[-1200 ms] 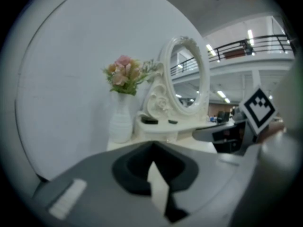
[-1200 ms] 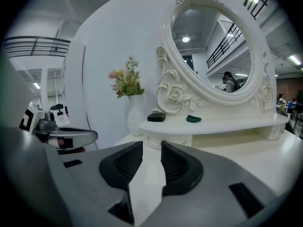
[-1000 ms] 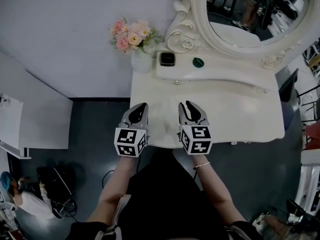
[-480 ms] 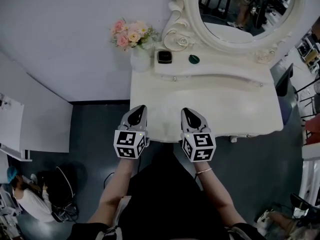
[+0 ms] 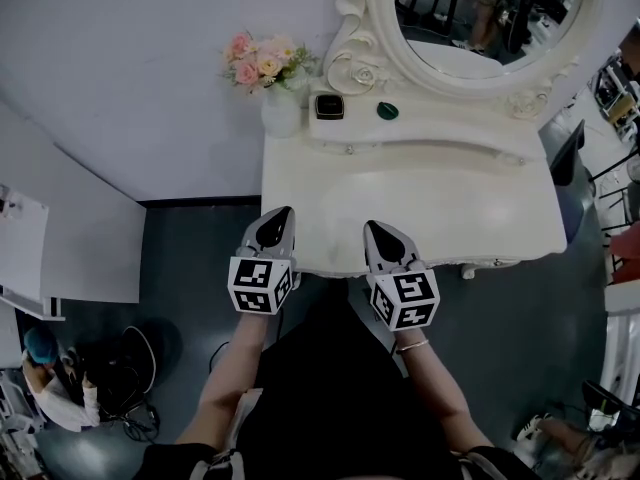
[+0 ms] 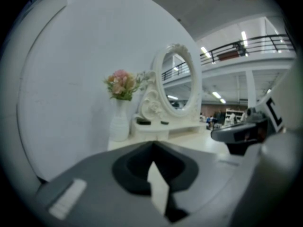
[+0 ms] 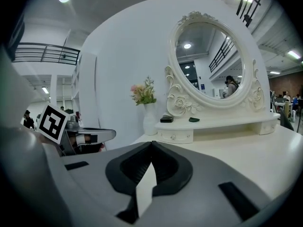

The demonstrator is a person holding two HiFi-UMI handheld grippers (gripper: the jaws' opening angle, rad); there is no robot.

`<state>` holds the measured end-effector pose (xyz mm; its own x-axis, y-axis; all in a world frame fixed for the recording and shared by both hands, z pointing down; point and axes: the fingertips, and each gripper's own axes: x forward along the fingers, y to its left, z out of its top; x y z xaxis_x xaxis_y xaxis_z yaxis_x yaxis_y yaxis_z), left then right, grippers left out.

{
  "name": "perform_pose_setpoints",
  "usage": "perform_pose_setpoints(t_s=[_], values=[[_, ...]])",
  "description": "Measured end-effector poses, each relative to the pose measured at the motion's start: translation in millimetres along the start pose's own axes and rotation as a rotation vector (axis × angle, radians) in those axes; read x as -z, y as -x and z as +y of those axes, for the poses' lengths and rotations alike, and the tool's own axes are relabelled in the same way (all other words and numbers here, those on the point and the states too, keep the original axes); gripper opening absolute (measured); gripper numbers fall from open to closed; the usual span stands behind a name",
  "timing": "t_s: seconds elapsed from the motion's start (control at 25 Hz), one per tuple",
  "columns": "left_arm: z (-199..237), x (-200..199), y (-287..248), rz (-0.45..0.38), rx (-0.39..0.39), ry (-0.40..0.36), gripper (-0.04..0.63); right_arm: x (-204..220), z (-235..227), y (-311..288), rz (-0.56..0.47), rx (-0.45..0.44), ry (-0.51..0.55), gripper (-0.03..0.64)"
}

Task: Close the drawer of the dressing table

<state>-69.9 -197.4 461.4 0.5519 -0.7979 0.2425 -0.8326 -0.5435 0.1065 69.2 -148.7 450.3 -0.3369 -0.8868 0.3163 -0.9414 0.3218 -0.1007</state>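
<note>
Dressing table (image 5: 450,208): white, set against the pale wall; its long axis ran left to right across the head view, its front edge turned toward the person.
Drawer: under the tabletop along that front edge, its long axis lying the same way as the table's and its face toward the person; from above the top's overhang hid it, so its front could not be made out.
Knob-like piece (image 5: 467,271): small and white, just below the front edge toward the right; whether it belonged to the drawer could not be told.
Left gripper (image 5: 283,211): pointed away from the person toward the wall, tip over the tabletop's front-left corner; jaws pressed together, nothing between them.
Right gripper (image 5: 372,225): pointed the same way, tip over the front edge near the middle, apart from the left one; its jaws had just been closing and now met at the tip, with nothing caught in them.
Mirror (image 5: 480,18): oval in a carved white frame, upright at the back of the table.
Raised shelf (image 5: 430,138): ran along the back below the mirror, parallel to the front edge.
Black box (image 5: 329,106): on the shelf's left end.
Green object (image 5: 387,111): small, just right of the box on the shelf.
Vase (image 5: 281,116): white, upright at the back-left corner, beside the shelf.
Flowers (image 5: 262,63): pink and cream, in the vase.
</note>
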Motion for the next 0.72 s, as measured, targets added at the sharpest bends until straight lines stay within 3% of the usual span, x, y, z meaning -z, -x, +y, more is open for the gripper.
perform_pose_setpoints(t_s=[0.72], values=[[-0.1,-0.5,7.2,-0.008,0.009,0.000,0.006,3.4,4.3,5.1,-0.017,-0.015,0.008,0.005]])
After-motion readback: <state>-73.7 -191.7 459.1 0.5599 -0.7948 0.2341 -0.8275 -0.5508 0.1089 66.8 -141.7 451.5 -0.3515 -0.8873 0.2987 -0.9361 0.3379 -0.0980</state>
